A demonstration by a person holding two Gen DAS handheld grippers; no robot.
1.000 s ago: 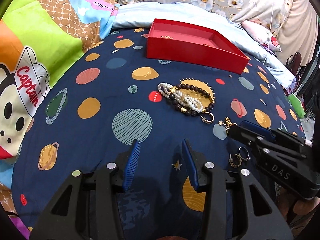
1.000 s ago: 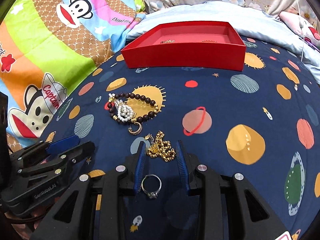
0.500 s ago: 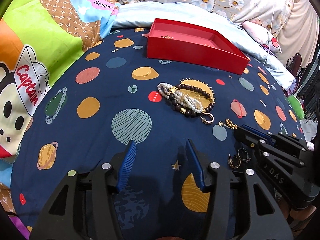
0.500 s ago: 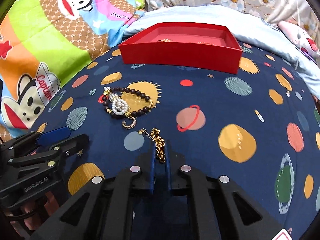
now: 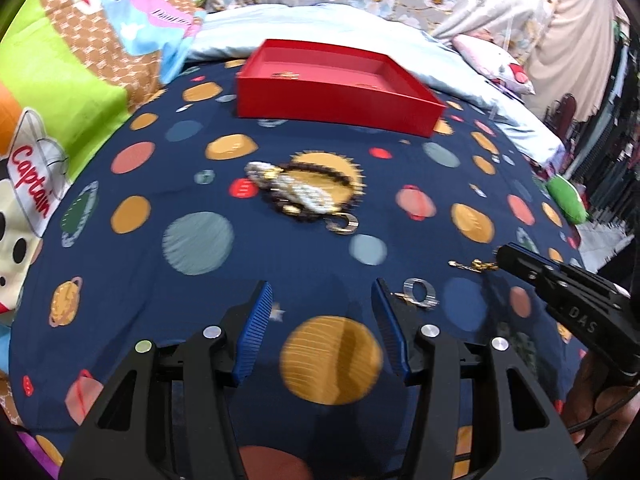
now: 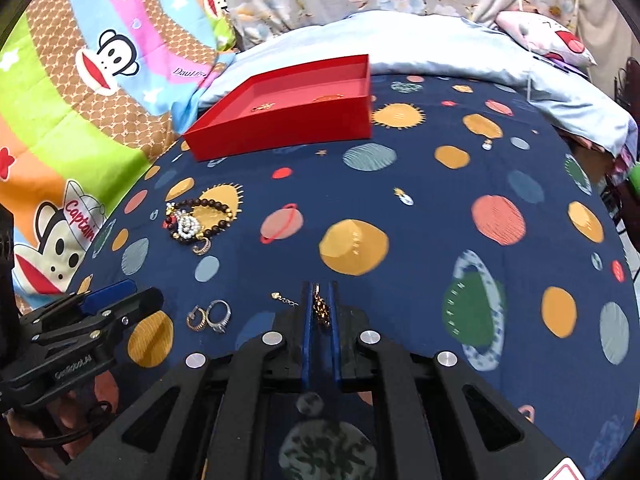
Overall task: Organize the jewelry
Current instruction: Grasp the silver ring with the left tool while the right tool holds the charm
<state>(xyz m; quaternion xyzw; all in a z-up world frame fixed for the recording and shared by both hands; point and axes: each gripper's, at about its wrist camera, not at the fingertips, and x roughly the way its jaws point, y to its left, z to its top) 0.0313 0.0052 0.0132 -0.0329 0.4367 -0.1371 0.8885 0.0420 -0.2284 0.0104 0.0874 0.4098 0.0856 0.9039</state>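
My right gripper [image 6: 320,286] is shut on a gold chain [image 6: 321,308], whose loose end [image 6: 284,300] trails left over the bedspread. In the left wrist view the same gripper [image 5: 506,256] comes in from the right with the chain [image 5: 474,266] at its tip. My left gripper [image 5: 320,296] stands open over the spread with nothing between its fingers. A silver ring [image 5: 418,294] lies just outside its right finger. A gold hoop [image 6: 196,319] lies beside that ring [image 6: 219,314]. A dark bead bracelet and a pearl bracelet [image 6: 196,220] lie tangled further away. The red box [image 6: 280,132] sits at the far end.
The planet-print bedspread [image 6: 440,208] covers the bed. A cartoon quilt [image 6: 60,120] lies on the left, and pale blue bedding and pillows [image 6: 440,48] behind the box. Small gold pieces [image 6: 264,107] lie inside the box. A small hook-shaped piece [image 5: 344,224] rests by the bracelets.
My right gripper closed on the gold chain and carried it off to the right, away from the ring. My left gripper opened a little wider and shifted right toward the ring.
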